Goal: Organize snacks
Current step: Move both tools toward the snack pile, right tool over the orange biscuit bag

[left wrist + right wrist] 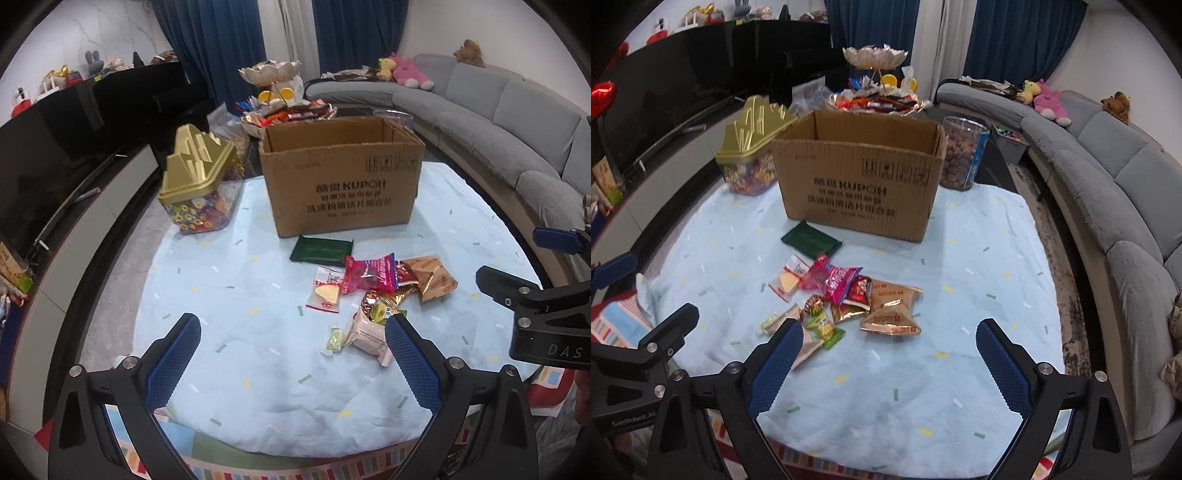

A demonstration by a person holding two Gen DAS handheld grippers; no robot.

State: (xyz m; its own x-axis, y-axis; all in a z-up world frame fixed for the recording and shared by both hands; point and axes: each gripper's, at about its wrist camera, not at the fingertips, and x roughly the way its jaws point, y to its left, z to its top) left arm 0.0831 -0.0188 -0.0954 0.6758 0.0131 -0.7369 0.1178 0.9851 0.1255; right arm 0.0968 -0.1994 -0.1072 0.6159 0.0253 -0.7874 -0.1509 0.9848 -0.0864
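Observation:
An open cardboard box (343, 184) (857, 188) stands on the pale blue cloth. In front of it lies a loose pile of snacks: a dark green packet (321, 253) (812, 242), a pink packet (369, 275) (834, 278), a clear packet with a yellow cake (327, 291), gold-brown packets (436, 278) (892, 306) and a pale pink packet (369, 334). My left gripper (291, 325) hangs open above the cloth, its right finger beside the pale pink packet. My right gripper (890, 326) is open too, with its left finger over the pile's near edge. Neither holds anything.
A candy jar with a gold lid (199, 177) (753, 147) stands left of the box, and a clear tub of brown balls (962, 155) stands to its right. A tiered snack tray (288, 110) is behind. A grey sofa (498, 110) curves along the right and a dark TV cabinet (74, 155) runs along the left.

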